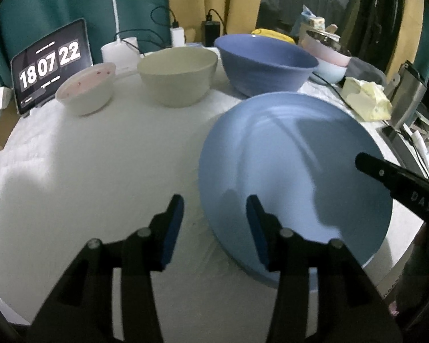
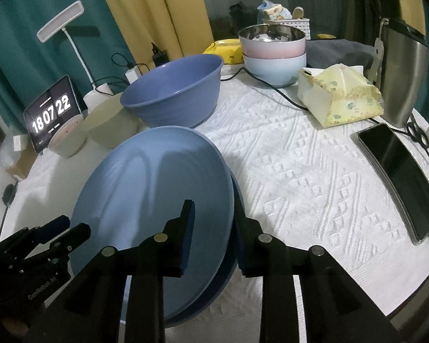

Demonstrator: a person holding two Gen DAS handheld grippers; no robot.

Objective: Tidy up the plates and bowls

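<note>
A light blue plate (image 1: 294, 171) lies tilted on a darker blue plate (image 2: 228, 274) at the front of the white-clothed table (image 1: 100, 171). My right gripper (image 2: 214, 237) has its jaws open astride the right rims of both plates; it does not squeeze them. My left gripper (image 1: 214, 223) is open, one finger over the cloth, one over the light plate's left edge. Behind stand a pink-rimmed white bowl (image 1: 85, 88), a beige bowl (image 1: 177, 77) and a large dark blue bowl (image 1: 266, 63).
A pink bowl stacked in a pale blue bowl (image 2: 274, 54) stands at the back. A tissue box (image 2: 337, 97), a phone (image 2: 400, 180), a steel kettle (image 2: 400, 71), a tablet clock (image 1: 51, 63), a lamp base and charger cables ring the table.
</note>
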